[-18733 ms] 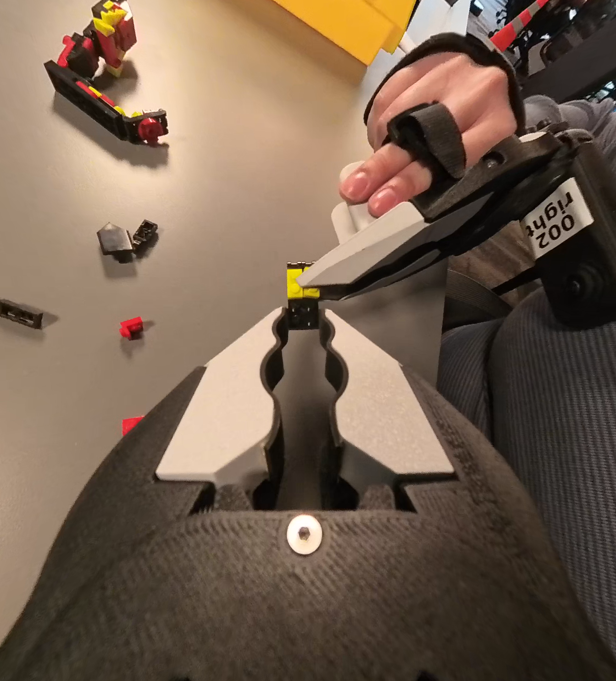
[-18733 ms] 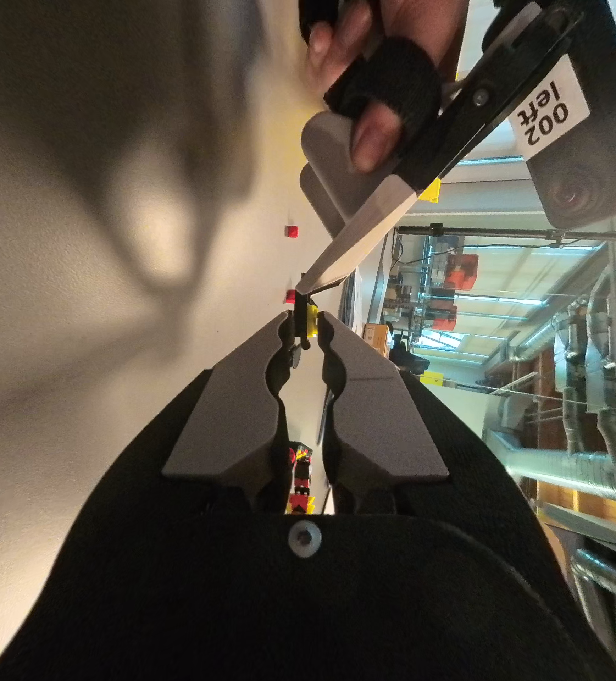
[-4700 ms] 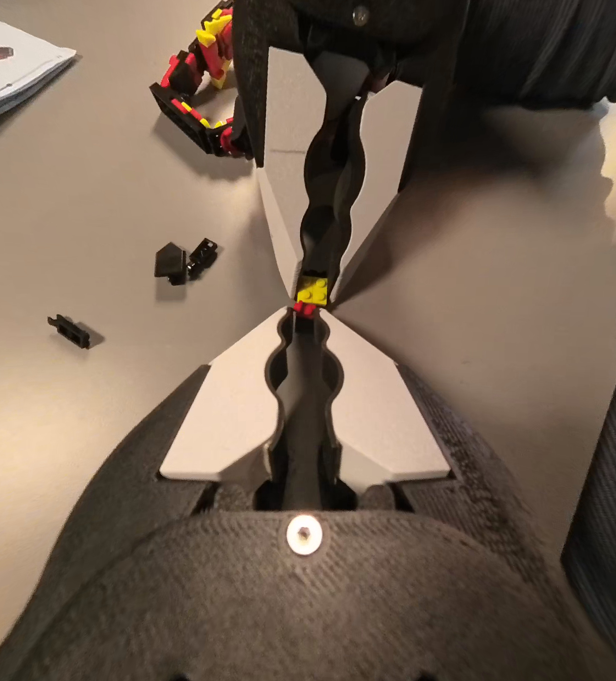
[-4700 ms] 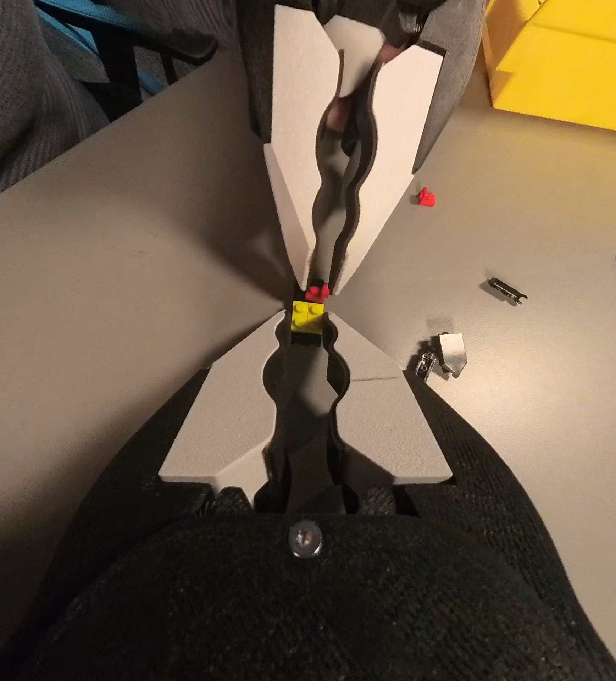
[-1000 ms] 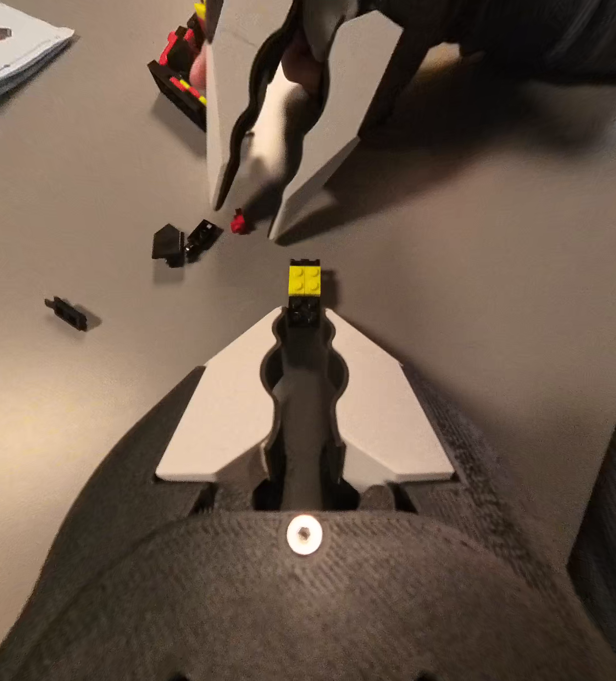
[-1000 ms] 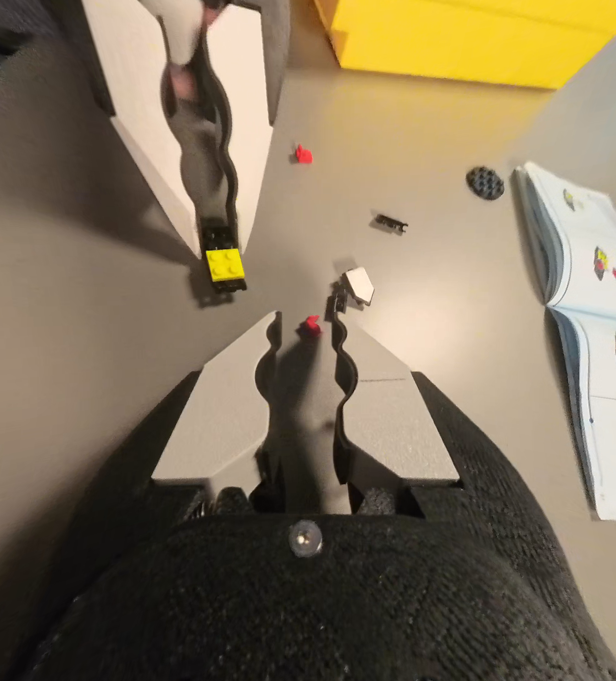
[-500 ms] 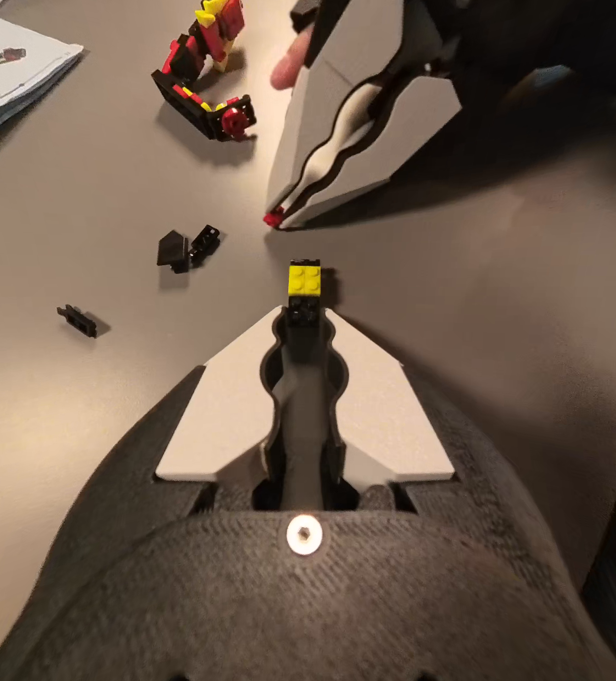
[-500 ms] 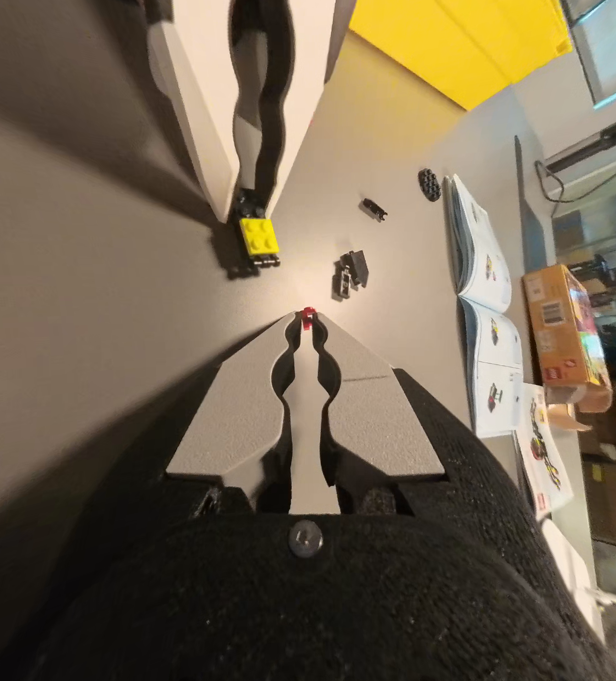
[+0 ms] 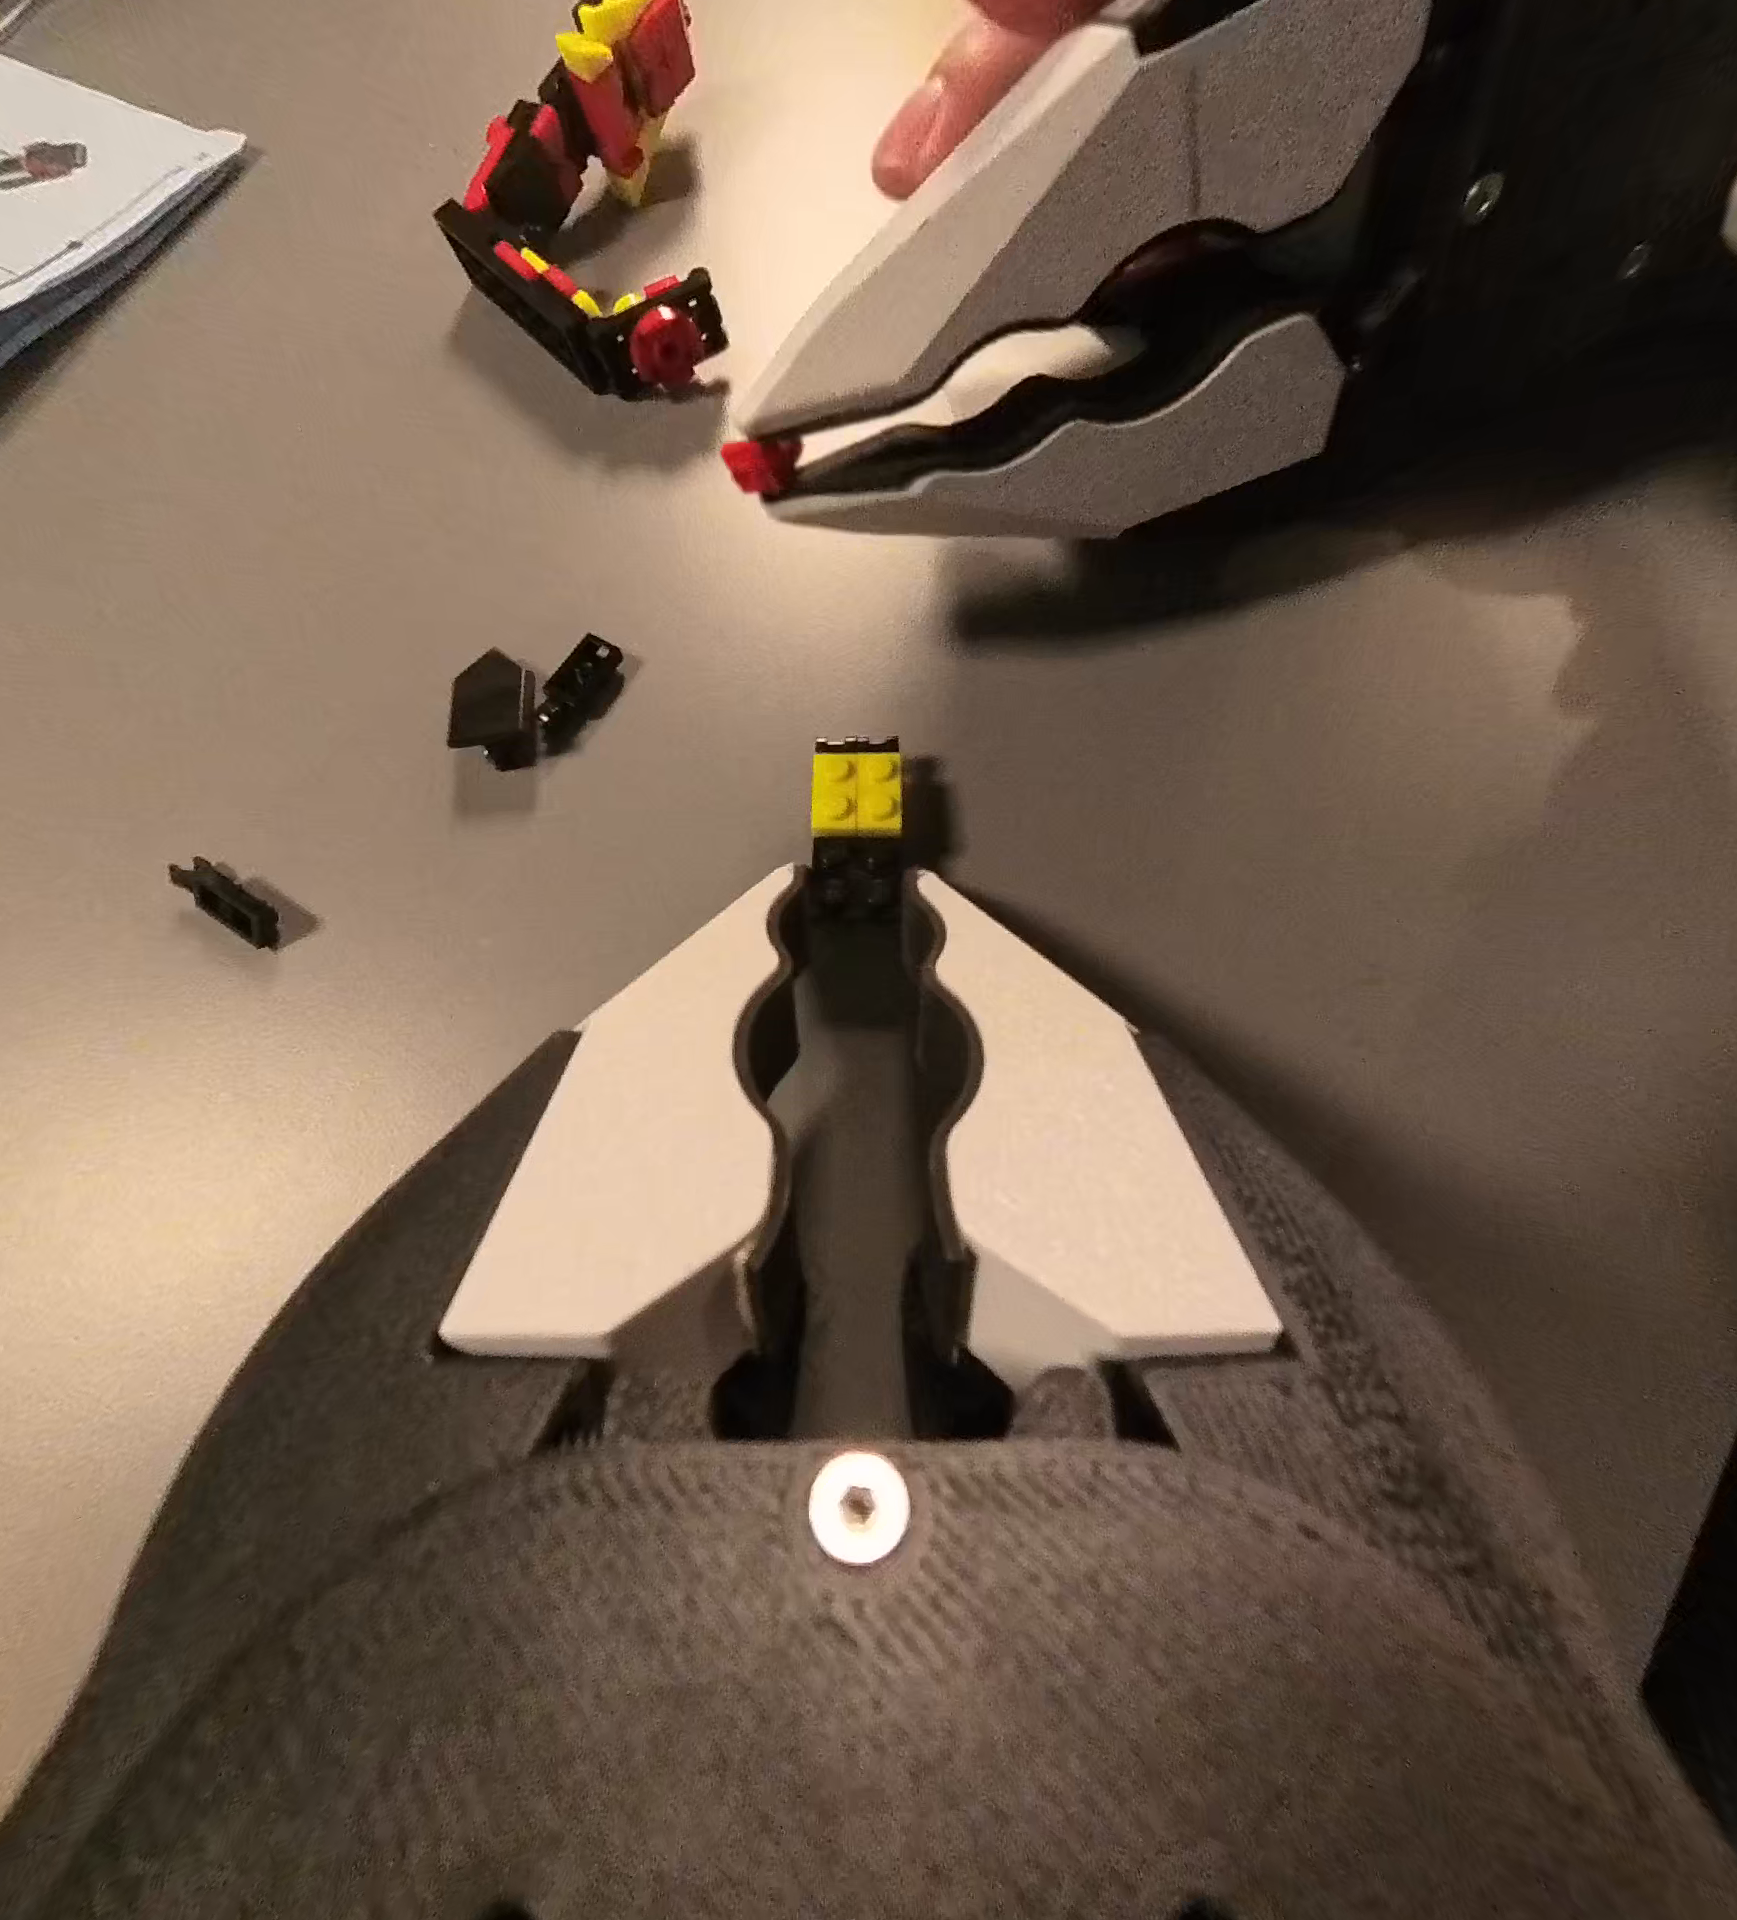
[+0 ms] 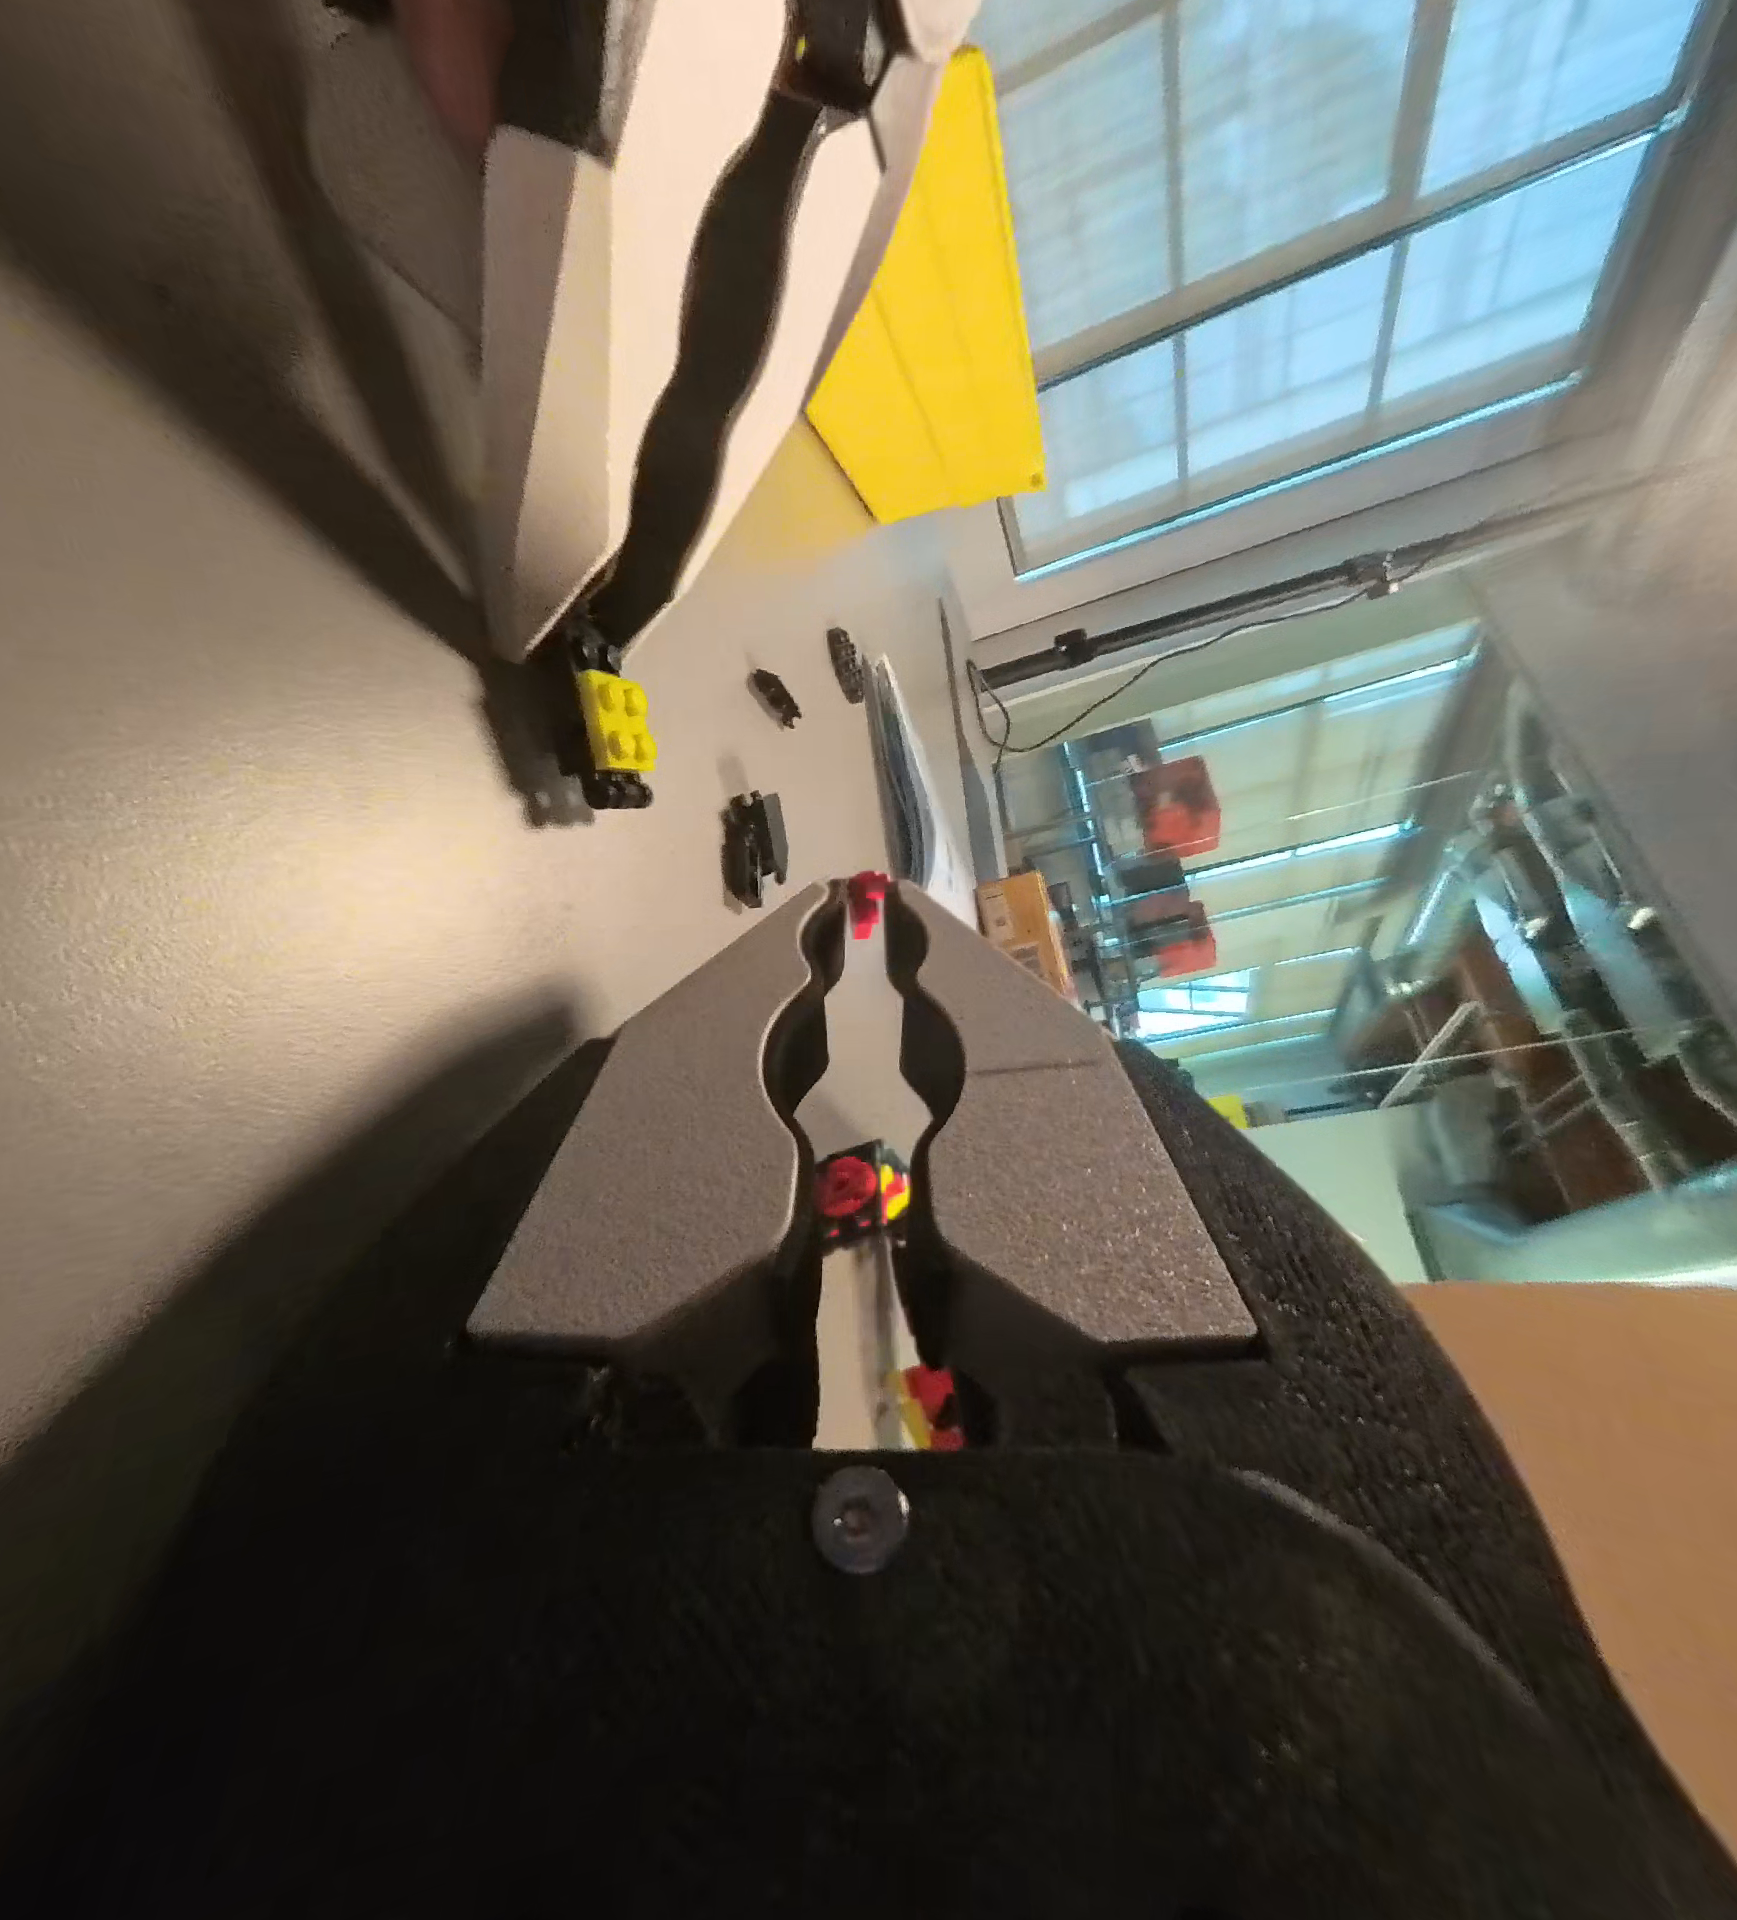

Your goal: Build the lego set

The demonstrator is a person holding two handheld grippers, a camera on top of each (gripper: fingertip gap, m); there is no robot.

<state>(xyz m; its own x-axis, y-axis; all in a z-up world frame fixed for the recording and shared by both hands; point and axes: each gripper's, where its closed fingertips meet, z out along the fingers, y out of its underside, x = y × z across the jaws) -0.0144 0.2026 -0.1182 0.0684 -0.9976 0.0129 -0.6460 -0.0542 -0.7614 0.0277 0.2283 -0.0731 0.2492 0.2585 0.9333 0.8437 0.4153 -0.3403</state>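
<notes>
Left gripper [image 9: 856, 883]: jaws closed on the black end of a black plate topped by a yellow 2x2 plate [image 9: 857, 795], held low over the grey table [image 9: 220, 1091]. Right gripper [image 9: 776, 483]: jaws pinched on a small red piece [image 9: 755, 464], apparently a clip, beside the partly built red-black-yellow model [image 9: 583, 239]. Step in hand, by judgement: joining; next the red piece must be aligned over the yellow studs and pressed down.

Right gripper [image 10: 866, 902] clamped on small red piece [image 10: 865, 900], left gripper [image 10: 589, 646] gripping black-and-yellow brick assembly [image 10: 612, 732] on grey table [image 10: 168, 831]
</notes>
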